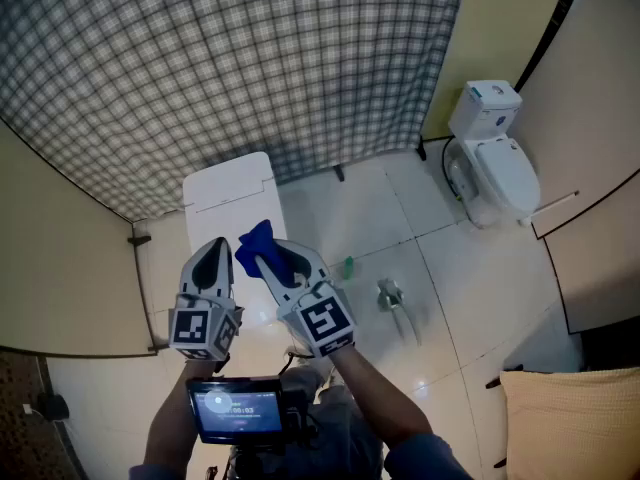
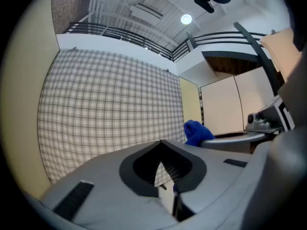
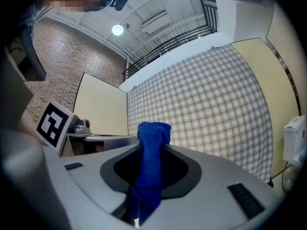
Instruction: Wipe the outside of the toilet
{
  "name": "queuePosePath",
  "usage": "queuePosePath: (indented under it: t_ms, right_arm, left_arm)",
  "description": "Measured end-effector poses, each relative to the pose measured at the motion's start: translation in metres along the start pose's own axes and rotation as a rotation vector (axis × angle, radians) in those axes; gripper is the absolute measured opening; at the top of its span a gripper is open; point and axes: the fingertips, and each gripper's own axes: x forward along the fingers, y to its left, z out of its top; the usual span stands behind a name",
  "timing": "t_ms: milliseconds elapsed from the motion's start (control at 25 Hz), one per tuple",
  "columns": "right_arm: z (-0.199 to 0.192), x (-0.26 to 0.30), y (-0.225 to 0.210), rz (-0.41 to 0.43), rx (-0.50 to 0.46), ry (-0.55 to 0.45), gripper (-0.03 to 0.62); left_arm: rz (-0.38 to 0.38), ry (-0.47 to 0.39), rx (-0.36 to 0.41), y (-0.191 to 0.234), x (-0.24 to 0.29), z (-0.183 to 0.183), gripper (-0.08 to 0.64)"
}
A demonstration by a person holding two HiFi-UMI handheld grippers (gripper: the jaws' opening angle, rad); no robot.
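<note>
The right gripper (image 1: 268, 258), in the head view, pinches a blue cloth (image 1: 254, 238). The left gripper (image 1: 213, 260) is just beside it. The toilet (image 1: 493, 158) stands well apart, at the floor's (image 1: 450, 278) far right corner.

The left gripper view shows that gripper pressed together on nothing.

Only the right gripper view shows the cloth bunched upright. Wiping will likely go better with it spread flat against the toilet.

checked curtain (image 1: 230, 58) | white box (image 1: 235, 193) | tiled floor (image 1: 480, 298) | beige cushion (image 1: 575, 423)
</note>
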Motion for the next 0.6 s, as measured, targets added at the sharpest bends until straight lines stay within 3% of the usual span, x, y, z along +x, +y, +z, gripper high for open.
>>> queuePosePath:
  t_ms: [200,400,600]
  right_arm:
    - [0.002,0.028,-0.028,-0.013,0.006,0.026,0.1]
    - [-0.047,0.055,-0.069,-0.017,0.031,0.035,0.1]
    - [-0.1,0.086,-0.157,0.032,0.1,0.077,0.1]
  left_arm:
    - [-0.037,0.034,-0.023,-0.001,0.048,0.018,0.012]
    - [-0.054,0.056,-0.006,0.0,0.097,-0.027,0.012]
    - [0.004,0.129,0.027,-0.005,0.191,-0.069,0.012]
